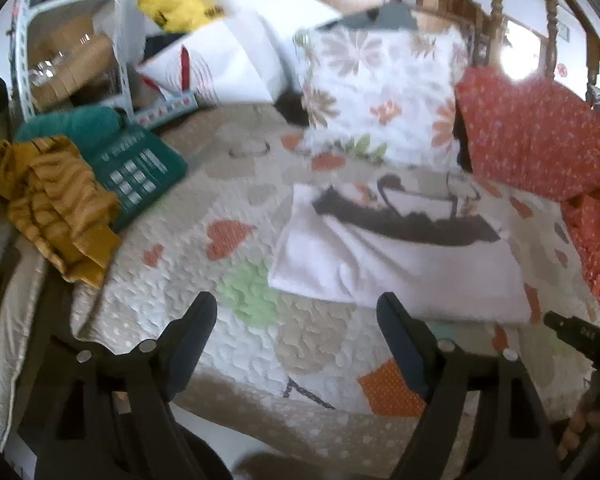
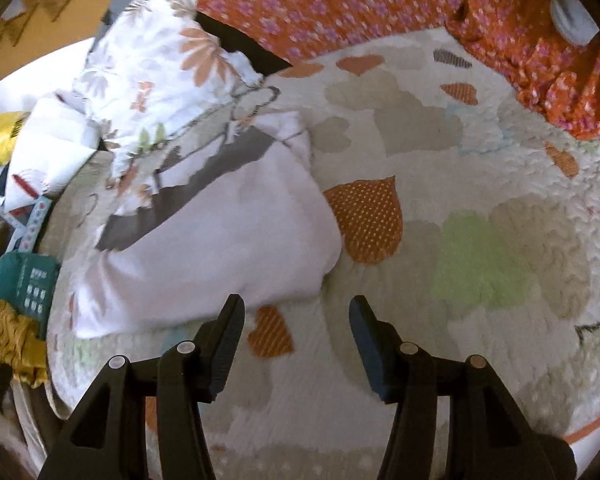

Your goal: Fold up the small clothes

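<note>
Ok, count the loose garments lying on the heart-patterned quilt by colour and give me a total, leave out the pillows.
White: 1, the folded white cloth with a dark grey print
Mustard yellow: 1, the crumpled ruffled piece
Teal: 1, the folded top with white print
Total: 3

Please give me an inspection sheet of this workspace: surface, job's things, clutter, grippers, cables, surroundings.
Surface: quilted heart-print bedspread.
Job's things: white garment lying flat, folded; mustard garment crumpled; teal garment beside it.
Clutter: floral pillow, orange floral cloth, yellow bag.
Grippers: left hand-held gripper open, empty; right hand-held gripper open, empty.
Cables: nothing seen.
Surroundings: white shelf holding cardboard.
</note>
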